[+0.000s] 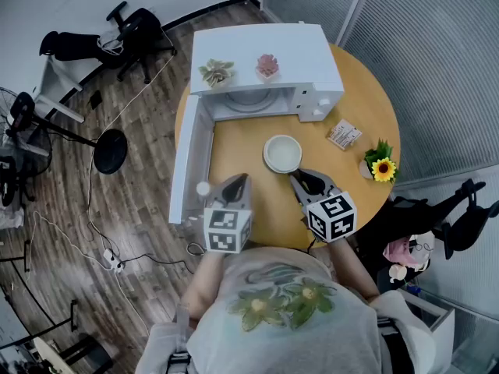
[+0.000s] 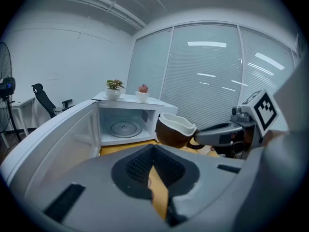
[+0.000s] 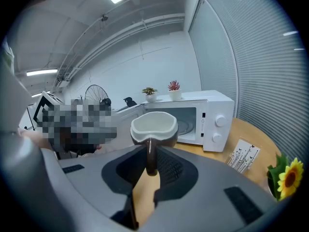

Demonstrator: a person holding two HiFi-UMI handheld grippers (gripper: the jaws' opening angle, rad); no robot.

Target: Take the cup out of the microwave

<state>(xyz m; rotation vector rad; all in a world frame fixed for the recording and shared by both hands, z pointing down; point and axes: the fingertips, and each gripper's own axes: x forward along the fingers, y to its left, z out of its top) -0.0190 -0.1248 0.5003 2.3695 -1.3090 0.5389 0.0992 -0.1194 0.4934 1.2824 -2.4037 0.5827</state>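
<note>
The cup (image 1: 282,153), brown outside and white inside, is outside the microwave (image 1: 265,61), over the round table in front of its open cavity. My right gripper (image 1: 299,180) is shut on the cup's dark handle (image 3: 151,156); in the right gripper view the cup (image 3: 153,128) sits just past the jaws. My left gripper (image 1: 237,181) is beside it on the left, jaws shut and empty (image 2: 153,154). In the left gripper view the cup (image 2: 175,132) and the right gripper (image 2: 200,137) are on the right. Whether the cup's base touches the table is hidden.
The microwave door (image 1: 187,158) hangs open at the left over the table edge. Two small potted plants (image 1: 217,72) stand on the microwave. A card packet (image 1: 344,135) and a sunflower pot (image 1: 381,165) sit at the right of the wooden table (image 1: 242,142). A fan and chairs stand on the floor.
</note>
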